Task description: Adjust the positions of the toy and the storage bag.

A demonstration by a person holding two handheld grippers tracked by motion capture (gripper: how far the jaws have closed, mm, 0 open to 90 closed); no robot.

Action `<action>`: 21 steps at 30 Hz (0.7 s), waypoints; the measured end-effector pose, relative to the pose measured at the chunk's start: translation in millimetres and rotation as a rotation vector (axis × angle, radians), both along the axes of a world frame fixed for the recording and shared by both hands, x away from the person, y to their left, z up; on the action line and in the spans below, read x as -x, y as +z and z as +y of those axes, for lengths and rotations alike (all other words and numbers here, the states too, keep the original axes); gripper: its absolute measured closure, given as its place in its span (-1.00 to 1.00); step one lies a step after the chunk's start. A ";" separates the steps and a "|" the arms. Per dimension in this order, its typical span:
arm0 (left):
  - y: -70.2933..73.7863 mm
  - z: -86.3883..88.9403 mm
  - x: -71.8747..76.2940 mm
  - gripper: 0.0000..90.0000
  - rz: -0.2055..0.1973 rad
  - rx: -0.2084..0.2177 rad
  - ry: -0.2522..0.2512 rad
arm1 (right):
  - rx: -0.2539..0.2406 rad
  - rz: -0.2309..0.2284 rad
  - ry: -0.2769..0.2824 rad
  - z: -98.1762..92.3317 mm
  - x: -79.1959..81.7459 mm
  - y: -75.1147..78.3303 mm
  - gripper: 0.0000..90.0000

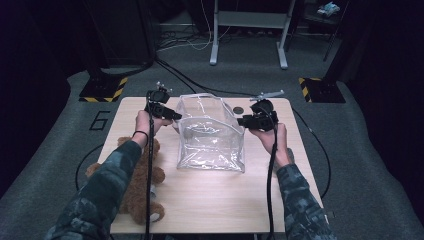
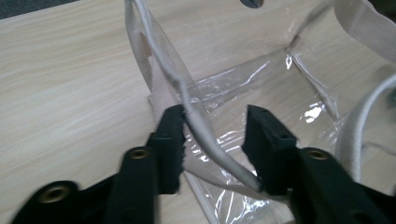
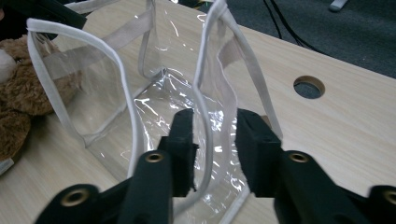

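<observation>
A clear plastic tote bag [image 1: 210,135] with white trim stands open-topped on the middle of the wooden table [image 1: 210,200]. My left gripper [image 1: 176,116] is at the bag's left upper edge. In the left gripper view the white rim [image 2: 196,126] runs slantwise across the gap of my left gripper [image 2: 215,116], whose jaws stand apart around it. My right gripper [image 1: 241,121] is at the bag's right edge. In the right gripper view the bag [image 3: 93,93] has its side wall between the jaws of my right gripper [image 3: 212,116], with a gap on each side.
A brown teddy bear [image 1: 142,185] lies on the table's left side under my left forearm, and its fur [image 3: 23,93] shows behind the bag. A round hole [image 1: 238,109] is in the tabletop behind the bag. Cables and a metal frame are on the floor beyond.
</observation>
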State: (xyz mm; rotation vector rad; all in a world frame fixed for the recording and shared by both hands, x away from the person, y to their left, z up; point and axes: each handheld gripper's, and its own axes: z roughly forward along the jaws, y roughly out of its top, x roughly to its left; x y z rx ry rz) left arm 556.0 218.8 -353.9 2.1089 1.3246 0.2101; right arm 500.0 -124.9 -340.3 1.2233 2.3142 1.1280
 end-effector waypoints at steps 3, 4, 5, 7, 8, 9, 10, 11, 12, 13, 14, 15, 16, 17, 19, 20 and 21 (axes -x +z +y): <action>-7.0 1.6 -10.0 0.08 0.036 0.019 0.040 | 0.047 0.050 0.025 22.3 -21.5 1.6 0.44; -9.4 1.3 -11.4 0.08 0.042 0.021 0.041 | 0.047 0.050 0.025 22.3 -21.5 1.6 0.44; -12.4 0.4 -12.7 0.36 0.051 0.005 0.029 | 0.079 0.079 0.028 32.2 -29.0 -3.0 0.63; -14.2 -0.9 -11.0 0.52 0.034 -0.009 0.024 | 0.105 0.077 0.020 35.8 -31.0 -6.0 0.79; -12.7 0.1 -9.6 0.64 0.025 -0.012 0.010 | 0.117 0.077 0.018 37.4 -31.5 -7.8 0.89; -10.8 0.2 -7.4 0.73 0.016 -0.033 0.006 | 0.117 0.065 0.007 36.6 -30.5 -7.7 0.92; -9.3 1.2 -5.6 0.78 -0.002 -0.059 -0.004 | 0.124 0.054 -0.015 34.9 -28.9 -6.6 0.94; -7.5 3.3 -3.6 0.82 -0.013 -0.077 -0.015 | 0.136 0.042 -0.036 31.4 -27.7 -5.3 0.95; -6.2 4.4 -0.6 0.85 -0.025 -0.089 -0.004 | 0.148 0.030 -0.059 26.7 -26.7 -3.9 0.96; -5.3 6.5 1.0 0.87 -0.031 -0.086 -0.002 | 0.156 0.023 -0.087 19.9 -25.7 -2.8 0.96; -3.7 9.6 2.7 0.88 -0.033 -0.086 0.000 | 0.159 0.022 -0.100 15.5 -25.2 -2.1 0.96; -3.0 12.1 4.4 0.88 -0.039 -0.086 0.002 | 0.170 0.019 -0.113 9.7 -24.8 -1.8 0.96; -2.4 14.3 5.7 0.88 -0.035 -0.076 0.002 | 0.172 0.017 -0.126 3.8 -24.3 -1.7 0.96; -2.0 17.0 7.7 0.88 -0.030 -0.062 0.001 | 0.165 0.024 -0.136 -0.5 -23.7 -1.5 0.96; -1.2 17.0 12.1 0.88 -0.019 -0.047 -0.003 | 0.154 0.026 -0.151 -11.8 -23.1 -2.6 0.96; -0.2 16.3 14.3 0.88 -0.022 -0.055 -0.017 | 0.143 0.033 -0.151 -15.4 -22.7 -3.0 0.96; 1.1 14.7 17.1 0.87 -0.024 -0.060 -0.018 | 0.144 0.037 -0.158 -16.8 -21.3 -2.8 0.96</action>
